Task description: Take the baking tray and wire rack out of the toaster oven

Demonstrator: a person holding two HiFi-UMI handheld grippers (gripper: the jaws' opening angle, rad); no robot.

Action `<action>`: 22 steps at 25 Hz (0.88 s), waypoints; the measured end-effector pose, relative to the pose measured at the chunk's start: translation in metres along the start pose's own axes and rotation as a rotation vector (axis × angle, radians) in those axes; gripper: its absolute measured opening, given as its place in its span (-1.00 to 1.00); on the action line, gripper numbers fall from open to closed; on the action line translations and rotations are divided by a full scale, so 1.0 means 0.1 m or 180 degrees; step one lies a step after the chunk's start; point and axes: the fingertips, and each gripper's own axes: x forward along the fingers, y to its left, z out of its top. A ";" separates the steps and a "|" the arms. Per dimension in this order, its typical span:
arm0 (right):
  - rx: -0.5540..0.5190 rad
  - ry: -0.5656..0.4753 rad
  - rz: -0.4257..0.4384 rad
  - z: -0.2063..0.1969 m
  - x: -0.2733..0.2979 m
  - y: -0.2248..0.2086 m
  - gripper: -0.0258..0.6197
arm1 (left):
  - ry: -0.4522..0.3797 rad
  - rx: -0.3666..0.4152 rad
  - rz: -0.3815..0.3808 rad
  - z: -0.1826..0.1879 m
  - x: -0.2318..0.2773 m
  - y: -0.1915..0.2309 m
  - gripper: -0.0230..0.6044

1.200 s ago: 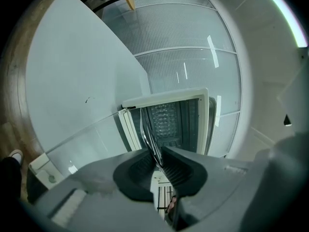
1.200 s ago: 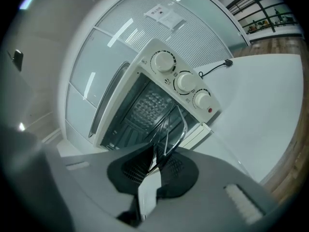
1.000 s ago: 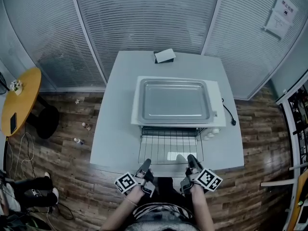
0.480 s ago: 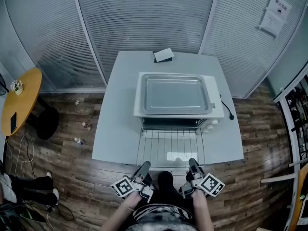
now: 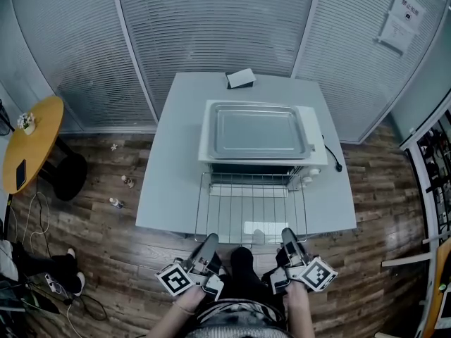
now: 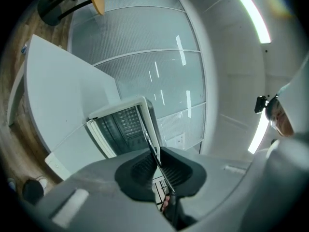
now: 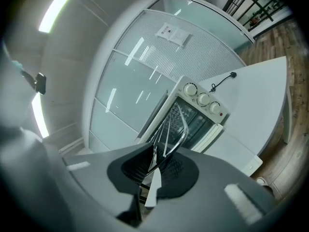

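Note:
A white toaster oven stands on the grey table with its front open. The silver baking tray lies on top of it. The wire rack sticks out level from the oven's mouth toward me, above the table's near edge. My left gripper is shut on the rack's near left corner, my right gripper on its near right corner. In the left gripper view the rack's wire runs between the pads. In the right gripper view the rack rises from the pads toward the oven.
A small flat box lies at the table's far edge. The oven's cord trails to the right. A round yellow table stands at the left, with small bottles on the wood floor. Glass partitions close the back.
Both grippers have drawn back toward me and risen, bringing the wire rack further out of the oven and up off the open door.

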 end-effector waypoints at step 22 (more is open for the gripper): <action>-0.0054 -0.0015 0.0277 0.67 0.60 0.12 -0.84 | -0.0121 0.0139 -0.0140 0.42 0.74 -0.30 -0.86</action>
